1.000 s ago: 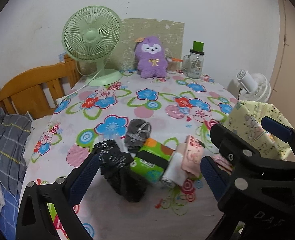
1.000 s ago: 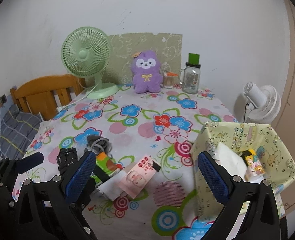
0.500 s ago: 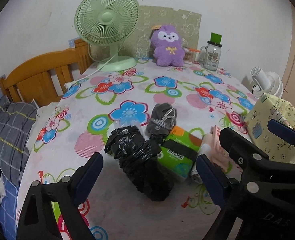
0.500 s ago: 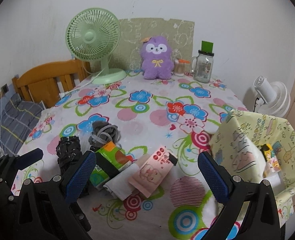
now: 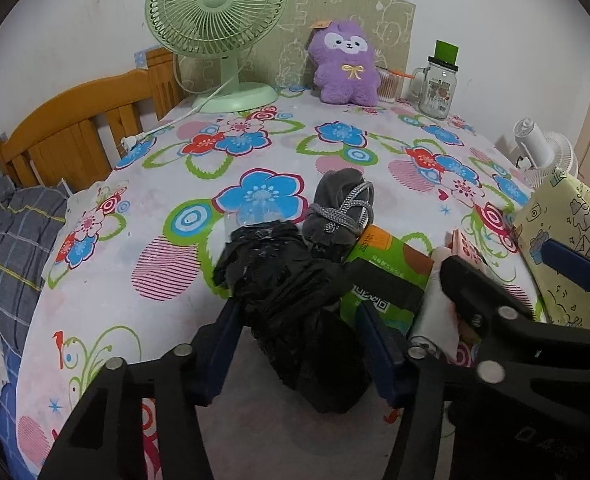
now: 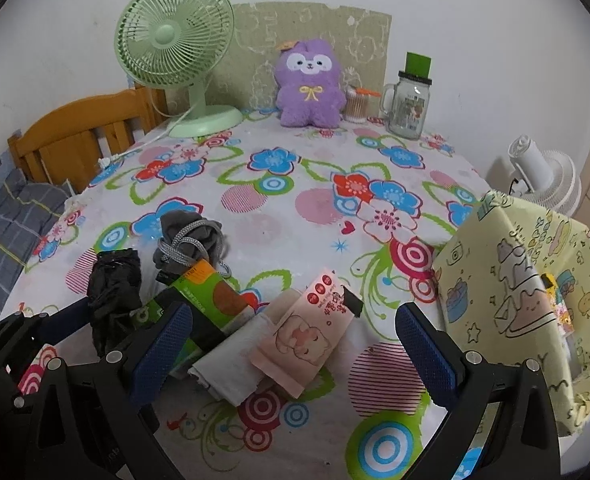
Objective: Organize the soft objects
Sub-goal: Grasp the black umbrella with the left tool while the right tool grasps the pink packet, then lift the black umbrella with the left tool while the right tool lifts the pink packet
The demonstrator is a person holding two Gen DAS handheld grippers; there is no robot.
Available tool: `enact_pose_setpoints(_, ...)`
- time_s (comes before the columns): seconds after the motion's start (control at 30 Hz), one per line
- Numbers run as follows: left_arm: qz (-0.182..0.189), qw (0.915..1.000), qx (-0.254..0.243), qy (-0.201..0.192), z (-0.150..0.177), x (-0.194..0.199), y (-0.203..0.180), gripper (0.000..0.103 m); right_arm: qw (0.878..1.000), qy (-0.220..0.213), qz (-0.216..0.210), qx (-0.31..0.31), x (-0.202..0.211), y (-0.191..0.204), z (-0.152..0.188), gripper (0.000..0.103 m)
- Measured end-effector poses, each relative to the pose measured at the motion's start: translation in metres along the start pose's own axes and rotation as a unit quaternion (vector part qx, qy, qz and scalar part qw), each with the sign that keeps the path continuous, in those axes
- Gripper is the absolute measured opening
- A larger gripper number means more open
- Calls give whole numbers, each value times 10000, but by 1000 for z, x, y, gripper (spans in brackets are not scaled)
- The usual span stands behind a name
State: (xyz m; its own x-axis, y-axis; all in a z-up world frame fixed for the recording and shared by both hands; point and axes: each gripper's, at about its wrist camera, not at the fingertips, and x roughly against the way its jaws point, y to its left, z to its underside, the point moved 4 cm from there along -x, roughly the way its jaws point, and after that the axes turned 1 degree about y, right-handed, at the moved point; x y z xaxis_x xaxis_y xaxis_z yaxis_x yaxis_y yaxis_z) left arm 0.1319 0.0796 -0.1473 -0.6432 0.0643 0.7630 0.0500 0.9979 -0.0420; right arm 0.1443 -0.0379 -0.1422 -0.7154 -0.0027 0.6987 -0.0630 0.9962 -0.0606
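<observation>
A crumpled black plastic bundle (image 5: 291, 300) lies at the near end of the flowered table (image 5: 175, 272). My left gripper (image 5: 301, 348) has it between its blue pads; the jaws are closing and both pads touch its sides. Behind it are a grey drawstring pouch (image 5: 335, 208) and a green tissue pack (image 5: 383, 276). In the right wrist view, my right gripper (image 6: 293, 354) is open and hangs over a white roll (image 6: 231, 364) and a pink tissue pack (image 6: 315, 328), touching neither. A yellow fabric bin (image 6: 515, 288) stands at the right table edge.
At the table's far end stand a green fan (image 6: 175, 40), a purple plush toy (image 6: 309, 84) and a glass jar (image 6: 409, 108). A wooden headboard (image 5: 75, 136) and grey bedding (image 5: 11, 240) are on the left; a white fan (image 6: 543, 176) is off the right edge.
Both grippers came down and closer to the pile. The left jaws narrowed from wide open until they closed in on the black bundle. The right jaws stayed wide.
</observation>
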Motion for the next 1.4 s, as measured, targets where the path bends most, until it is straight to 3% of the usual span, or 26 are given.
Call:
enact_pose_setpoints(0.17, 9, 10000, -80, -25, -1, -3, -4, 49, 9999, 148, -10, -68, -10, -2, 2, 101)
enact_pose_setpoints(0.27, -11, 9999, -102, -46, -2, -4, -7, 47, 9995, 256, -46, -181, -17, -5, 3, 95)
enact_pose_setpoints(0.67, -306, 9992, -234, -115, -3, -7, -17, 47, 9950, 633, -222, -738, -39, -15, 11, 77)
enact_pose_setpoints(0.93, -364, 9988, -295, -150, -3, -7, -19, 47, 9943, 651, -445, -719, -37, -10, 11, 41)
enact_pose_setpoints(1.03, -301, 9991, -275, -129, -3, -5, -19, 45, 9947, 617, -447, -697, -33, -11, 11, 37)
enact_pose_setpoints(1.1, -268, 9991, -293, -142, -2, -3, -21, 43, 9950, 585, -455, -667, -30, -10, 12, 29)
enact_pose_setpoints(1.4, -202, 9991, -295, -215, 1, 10, -24, 38, 9962, 450, -484, -575, -15, -10, 12, 18)
